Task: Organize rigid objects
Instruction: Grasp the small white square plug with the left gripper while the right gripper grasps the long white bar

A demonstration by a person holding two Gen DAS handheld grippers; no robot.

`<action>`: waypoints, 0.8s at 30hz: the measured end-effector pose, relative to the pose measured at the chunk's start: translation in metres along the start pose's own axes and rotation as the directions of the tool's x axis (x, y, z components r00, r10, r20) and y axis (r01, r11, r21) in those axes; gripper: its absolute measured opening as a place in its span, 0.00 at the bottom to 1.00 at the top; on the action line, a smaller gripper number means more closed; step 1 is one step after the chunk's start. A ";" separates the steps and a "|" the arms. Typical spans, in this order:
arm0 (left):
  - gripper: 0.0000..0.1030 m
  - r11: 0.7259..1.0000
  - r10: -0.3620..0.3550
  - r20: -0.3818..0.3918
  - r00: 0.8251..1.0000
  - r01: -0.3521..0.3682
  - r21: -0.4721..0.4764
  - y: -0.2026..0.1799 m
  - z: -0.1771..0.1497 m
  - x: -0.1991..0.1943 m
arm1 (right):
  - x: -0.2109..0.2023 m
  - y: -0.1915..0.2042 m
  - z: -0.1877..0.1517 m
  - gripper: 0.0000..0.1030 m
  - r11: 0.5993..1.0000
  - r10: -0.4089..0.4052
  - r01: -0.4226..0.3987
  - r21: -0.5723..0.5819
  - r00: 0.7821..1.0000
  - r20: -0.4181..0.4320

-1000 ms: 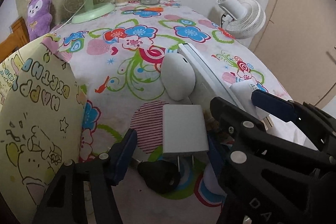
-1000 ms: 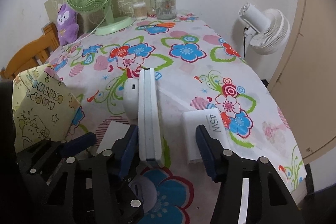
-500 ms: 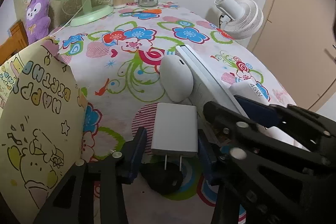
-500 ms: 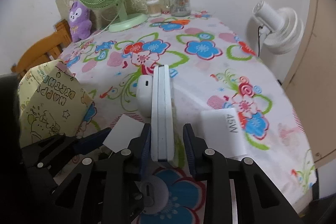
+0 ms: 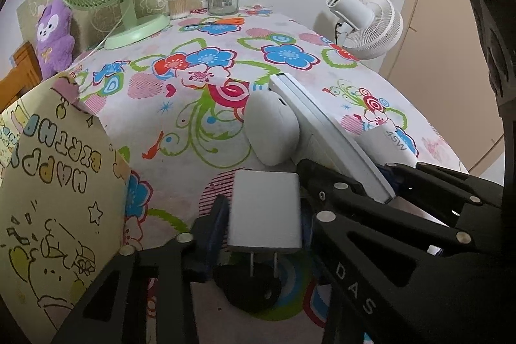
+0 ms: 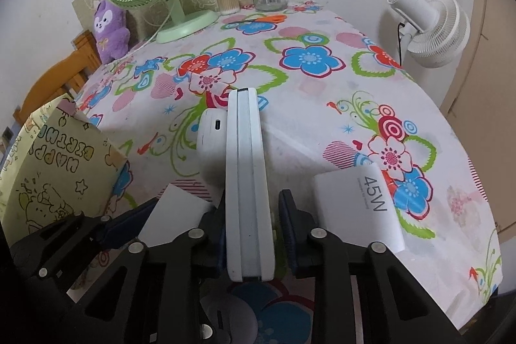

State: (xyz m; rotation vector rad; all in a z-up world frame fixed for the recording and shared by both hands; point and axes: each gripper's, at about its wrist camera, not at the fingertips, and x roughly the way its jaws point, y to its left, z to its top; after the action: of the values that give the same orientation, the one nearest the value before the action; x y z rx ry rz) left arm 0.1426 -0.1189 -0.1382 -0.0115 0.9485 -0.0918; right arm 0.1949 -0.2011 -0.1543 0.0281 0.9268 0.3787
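The small white plug block is squeezed between the closed jaws of the left gripper, its two metal prongs pointing back toward the hand. The long white flat case stands on its thin edge between the jaws of the right gripper; these have just been closing, and a small gap is still seen on the right side. Its long side runs straight away from the hand. The white mouse is touching the case, so it could be bumped. The 45W charger lies just beside. The birthday bag stands to the left.
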 end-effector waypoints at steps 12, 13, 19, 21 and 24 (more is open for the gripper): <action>0.39 1.000 -0.009 0.008 1.000 0.009 0.016 -0.002 -0.004 -0.011 | -0.010 0.001 -0.004 0.24 1.000 -0.021 0.021 0.018 1.000 0.009; 0.39 1.000 -0.012 0.011 1.000 0.012 0.018 -0.002 -0.005 -0.013 | -0.012 0.002 -0.005 0.24 1.000 -0.023 0.023 0.018 1.000 0.012; 0.39 1.000 -0.015 0.030 0.999 0.014 0.014 -0.002 -0.008 -0.024 | -0.025 0.005 -0.008 0.24 0.999 -0.039 0.038 0.028 0.999 0.034; 0.38 1.000 -0.006 0.034 0.999 0.006 0.014 -0.001 -0.009 -0.027 | -0.029 0.006 -0.010 0.24 0.998 -0.041 0.040 0.039 0.998 0.043; 0.38 1.000 -0.008 0.043 0.999 0.007 0.015 -0.001 -0.010 -0.033 | -0.037 0.008 -0.012 0.24 0.998 -0.048 0.045 0.041 0.997 0.057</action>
State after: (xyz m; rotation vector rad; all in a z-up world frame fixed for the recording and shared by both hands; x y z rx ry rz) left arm 0.1153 -0.1169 -0.1172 -0.0031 0.9047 -0.1050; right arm 0.1631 -0.2081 -0.1311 0.0532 0.8764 0.3148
